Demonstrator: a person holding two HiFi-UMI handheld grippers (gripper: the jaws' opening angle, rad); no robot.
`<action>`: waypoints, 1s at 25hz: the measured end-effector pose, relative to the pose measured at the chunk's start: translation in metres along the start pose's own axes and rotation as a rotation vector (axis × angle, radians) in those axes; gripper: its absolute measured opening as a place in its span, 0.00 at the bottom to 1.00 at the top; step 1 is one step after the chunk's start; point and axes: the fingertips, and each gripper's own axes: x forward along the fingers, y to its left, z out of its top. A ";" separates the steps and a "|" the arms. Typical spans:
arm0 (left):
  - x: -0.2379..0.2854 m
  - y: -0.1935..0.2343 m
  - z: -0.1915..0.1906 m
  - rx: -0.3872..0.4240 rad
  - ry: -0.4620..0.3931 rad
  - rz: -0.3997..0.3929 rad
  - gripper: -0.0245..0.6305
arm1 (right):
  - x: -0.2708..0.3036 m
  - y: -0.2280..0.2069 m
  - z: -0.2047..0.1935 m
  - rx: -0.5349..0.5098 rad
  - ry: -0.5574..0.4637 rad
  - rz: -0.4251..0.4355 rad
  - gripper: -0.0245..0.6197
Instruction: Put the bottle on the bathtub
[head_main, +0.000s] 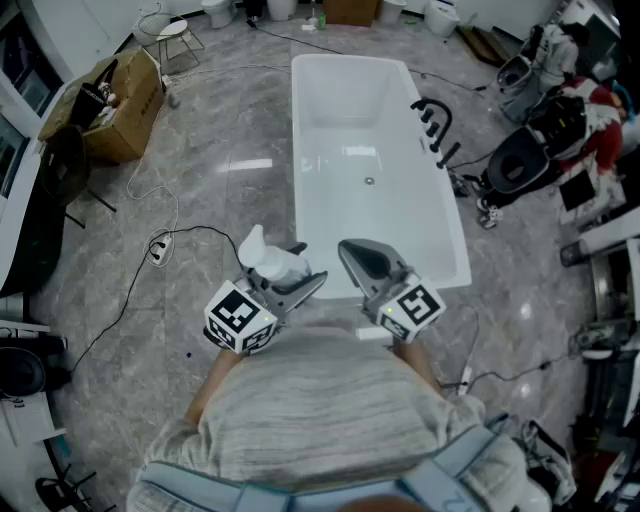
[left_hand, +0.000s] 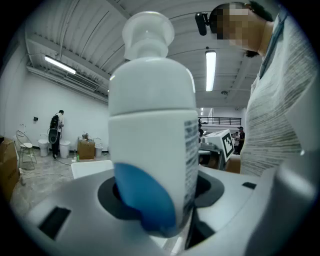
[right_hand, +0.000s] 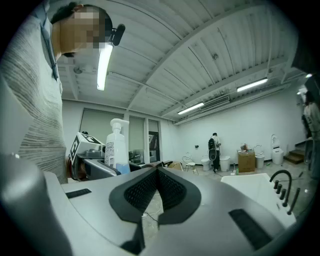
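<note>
Left gripper (head_main: 296, 283) grips the bottle (head_main: 272, 262), carried near the tub (head_main: 455, 245), not yet on it. Placement remains. Right gripper (head_main: 352, 252) closed, empty.

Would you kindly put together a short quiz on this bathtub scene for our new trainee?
1. True or false: the bottle already stands on the bathtub.
2. Which gripper grips the bottle: A) left gripper, B) right gripper, C) neither?
3. In the head view, on which side of the bathtub is the black faucet?
Key: 1 false, it is held short of the tub. 2 A; the right gripper's fingers are shut on nothing. 3 the right side.
</note>
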 end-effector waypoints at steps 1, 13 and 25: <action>0.001 0.000 0.000 -0.001 -0.001 -0.002 0.42 | 0.000 -0.001 0.000 -0.004 0.001 0.000 0.04; 0.005 0.001 0.001 0.002 -0.002 -0.018 0.42 | 0.002 -0.001 0.005 0.015 -0.027 0.015 0.04; -0.004 0.012 0.000 -0.015 -0.011 0.021 0.42 | 0.017 0.009 0.005 -0.006 -0.017 0.072 0.04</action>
